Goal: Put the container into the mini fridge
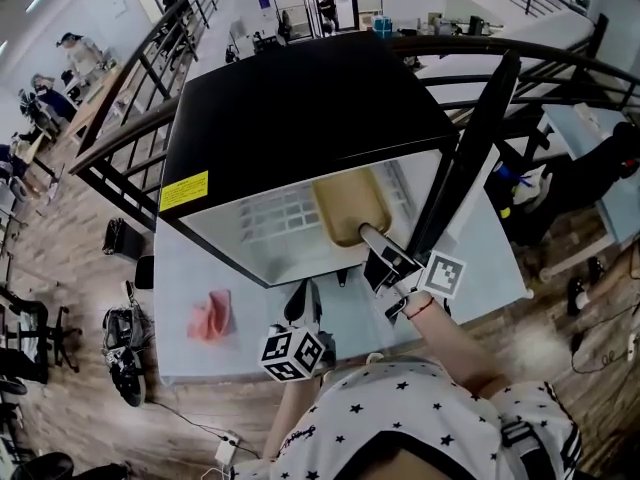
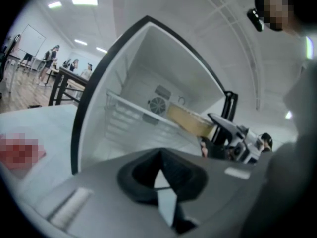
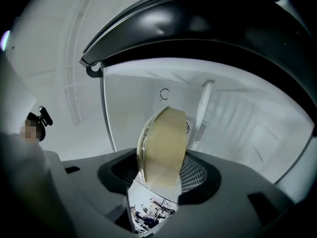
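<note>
Right gripper view: the right hand-held gripper (image 3: pixel 159 178) is clamped on the tan container (image 3: pixel 163 148), which stands edge-on between its jaws and reaches ahead into the open fridge (image 3: pixel 247 128), over the wire shelf (image 1: pixel 275 213). To its left, the left hand-held gripper (image 2: pixel 161 182), jaws together and empty, hangs over the tabletop (image 1: pixel 200 268).
</note>
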`<act>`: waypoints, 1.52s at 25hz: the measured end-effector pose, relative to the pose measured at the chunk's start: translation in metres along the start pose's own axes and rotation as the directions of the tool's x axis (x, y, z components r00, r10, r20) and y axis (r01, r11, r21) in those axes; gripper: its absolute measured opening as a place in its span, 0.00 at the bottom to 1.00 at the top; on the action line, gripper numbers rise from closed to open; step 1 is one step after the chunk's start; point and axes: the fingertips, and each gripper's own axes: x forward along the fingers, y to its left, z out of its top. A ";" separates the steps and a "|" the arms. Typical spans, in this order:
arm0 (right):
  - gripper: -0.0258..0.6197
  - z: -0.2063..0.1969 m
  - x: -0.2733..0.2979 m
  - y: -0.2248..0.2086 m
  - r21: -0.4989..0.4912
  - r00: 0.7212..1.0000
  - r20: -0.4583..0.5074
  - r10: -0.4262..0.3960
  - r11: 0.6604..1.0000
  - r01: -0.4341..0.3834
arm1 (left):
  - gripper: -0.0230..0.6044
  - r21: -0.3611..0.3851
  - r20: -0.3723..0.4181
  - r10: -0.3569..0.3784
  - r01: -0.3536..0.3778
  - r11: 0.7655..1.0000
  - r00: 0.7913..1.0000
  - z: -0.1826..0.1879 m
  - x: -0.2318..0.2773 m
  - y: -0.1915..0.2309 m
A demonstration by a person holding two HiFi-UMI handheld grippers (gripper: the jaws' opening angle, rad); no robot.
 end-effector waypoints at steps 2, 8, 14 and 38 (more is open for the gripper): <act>0.40 0.001 0.005 -0.002 0.005 1.000 0.001 -0.002 1.000 0.002 | 0.04 -0.004 0.003 0.011 -0.011 1.000 1.000 0.000 -0.001 0.001; 0.40 0.003 0.013 -0.018 0.061 0.999 0.021 -0.035 0.998 0.034 | 0.04 -0.011 0.021 0.040 -0.040 0.999 0.999 0.001 -0.004 0.007; 0.40 0.011 0.022 -0.023 0.079 0.999 0.040 -0.029 0.997 0.026 | 0.04 -0.018 0.027 0.059 -0.059 0.998 0.998 0.001 -0.005 0.009; 0.41 0.002 0.007 -0.012 0.026 1.000 -0.010 -0.003 1.000 0.004 | 0.04 -0.023 0.029 0.075 -0.074 0.997 0.997 -0.012 -0.010 -0.011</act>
